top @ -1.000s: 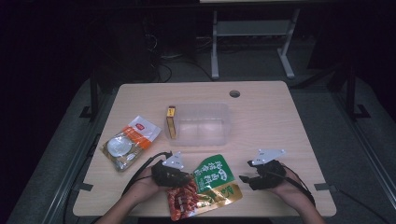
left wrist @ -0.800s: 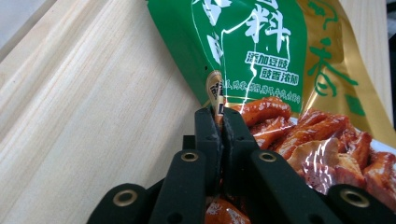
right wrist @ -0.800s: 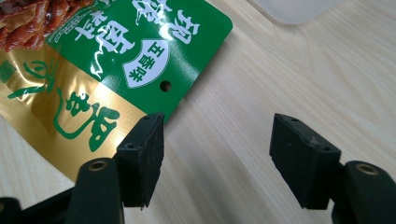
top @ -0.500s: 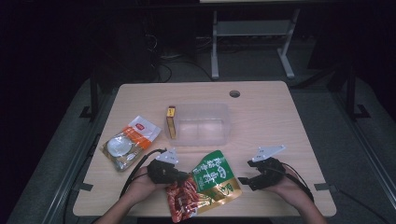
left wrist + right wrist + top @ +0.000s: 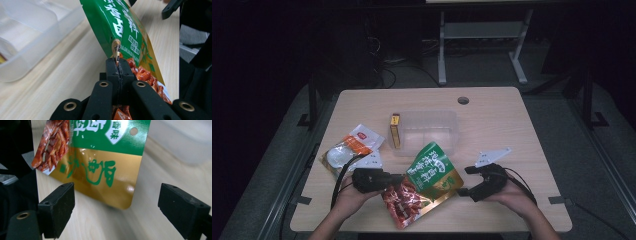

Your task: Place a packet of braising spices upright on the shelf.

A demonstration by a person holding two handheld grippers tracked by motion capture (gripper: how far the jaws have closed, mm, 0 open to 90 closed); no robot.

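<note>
A green, gold and red snack pouch [image 5: 428, 176] stands tilted near the table's front edge, its right side raised. My left gripper [image 5: 398, 179] is shut on the pouch's left edge; in the left gripper view the pads [image 5: 117, 62] pinch the thin seam of the pouch [image 5: 122, 27]. My right gripper [image 5: 466, 181] sits just right of the pouch, open, and its jaws have just been opening. In the right gripper view the pouch's gold corner [image 5: 100, 167] hangs ahead of the wide-spread right gripper [image 5: 116, 202] and neither pad touches it.
A clear plastic container [image 5: 427, 127] stands behind the pouch at mid table, with a narrow yellow box [image 5: 395, 131] against its left side. White and orange packets [image 5: 354, 150] lie at the left. A round cable hole [image 5: 463, 100] is at the back.
My left gripper has risen and tipped the pouch up from lying flat. The right gripper's jaws have spread wider while the hand stayed in place.
</note>
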